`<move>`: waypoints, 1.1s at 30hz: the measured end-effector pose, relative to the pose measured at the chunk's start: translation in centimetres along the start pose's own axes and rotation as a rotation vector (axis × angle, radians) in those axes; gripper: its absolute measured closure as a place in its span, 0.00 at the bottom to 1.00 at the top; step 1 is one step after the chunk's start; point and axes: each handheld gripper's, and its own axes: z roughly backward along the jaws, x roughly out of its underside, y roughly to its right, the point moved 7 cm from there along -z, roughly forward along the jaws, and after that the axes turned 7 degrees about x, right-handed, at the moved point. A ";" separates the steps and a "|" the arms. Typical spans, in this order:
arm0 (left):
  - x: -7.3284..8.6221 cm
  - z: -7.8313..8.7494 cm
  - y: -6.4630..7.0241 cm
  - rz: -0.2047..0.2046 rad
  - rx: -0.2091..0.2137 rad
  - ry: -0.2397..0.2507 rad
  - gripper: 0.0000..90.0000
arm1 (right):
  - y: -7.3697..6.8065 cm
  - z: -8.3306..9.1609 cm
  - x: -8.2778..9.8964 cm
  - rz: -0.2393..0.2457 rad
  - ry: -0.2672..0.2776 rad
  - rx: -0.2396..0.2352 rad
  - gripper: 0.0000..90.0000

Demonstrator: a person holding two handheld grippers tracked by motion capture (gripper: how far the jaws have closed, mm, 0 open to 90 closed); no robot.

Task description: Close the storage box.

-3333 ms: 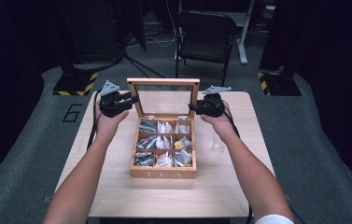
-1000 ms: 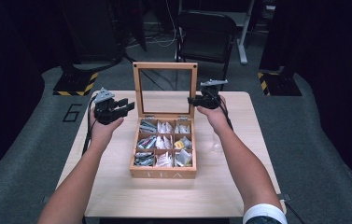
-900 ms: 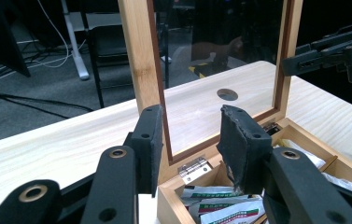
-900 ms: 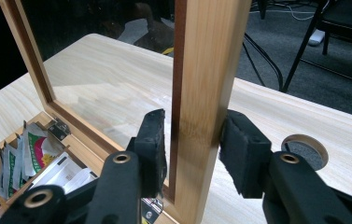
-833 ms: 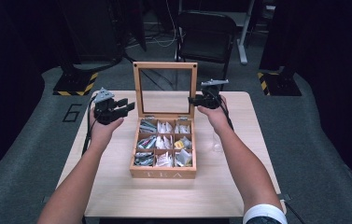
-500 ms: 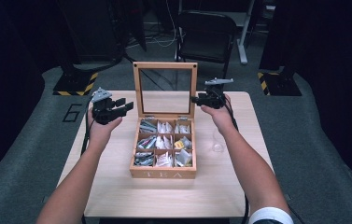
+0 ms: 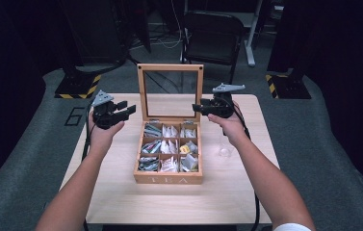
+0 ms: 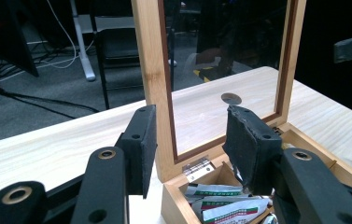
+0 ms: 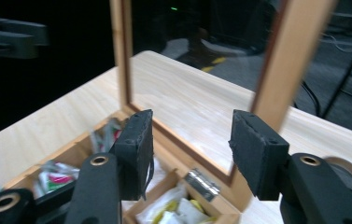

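A wooden tea box (image 7: 169, 179) stands mid-table, its compartments full of tea bags (image 7: 169, 147). Its glass-paned lid (image 7: 169, 67) stands upright. My left gripper (image 7: 127, 109) hovers just left of the lid's left post; its jaws have just been opening. In the left gripper view they (image 8: 191, 121) stand open, with the lid's post (image 8: 152, 56) beyond the pads, untouched. My right gripper (image 7: 194, 107) hangs by the lid's right edge, its jaws also just opening. They (image 9: 191, 126) are open with nothing between them, and the lid's frame (image 9: 290, 51) rises behind them.
A small clear glass (image 7: 225, 151) sits on the table right of the box. A black chair (image 7: 213, 38) stands behind the table's far edge. Yellow-striped stand bases (image 7: 80, 86) sit on the floor at both far corners. Bare tabletop (image 7: 169, 207) lies in front of the box.
The lid has swung up from a lower tilt to fully upright. The right gripper has drawn off slightly right and up from the lid's edge. The left hand has kept still.
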 end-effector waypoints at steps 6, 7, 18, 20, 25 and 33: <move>0.1 0.4 0.1 0.006 0.000 0.012 0.59 | -1.8 1.4 0.4 0.002 0.017 -0.070 0.54; 0.2 0.5 0.2 0.010 -0.001 0.014 0.59 | -2.1 1.7 0.5 0.015 0.020 -0.082 0.55; 1.0 0.8 0.2 0.017 -0.014 -0.006 0.58 | -4.7 3.1 2.9 0.106 -0.007 -0.111 0.55; 0.9 0.9 0.4 0.018 -0.012 -0.004 0.58 | -5.0 3.2 3.4 0.114 -0.018 -0.107 0.55; 0.8 1.0 1.1 -0.001 -0.002 -0.005 0.57 | -5.6 3.3 5.1 0.135 -0.039 -0.101 0.60; 0.9 1.1 1.9 -0.029 0.005 -0.027 0.59 | -6.3 3.8 7.2 0.159 -0.060 -0.098 0.68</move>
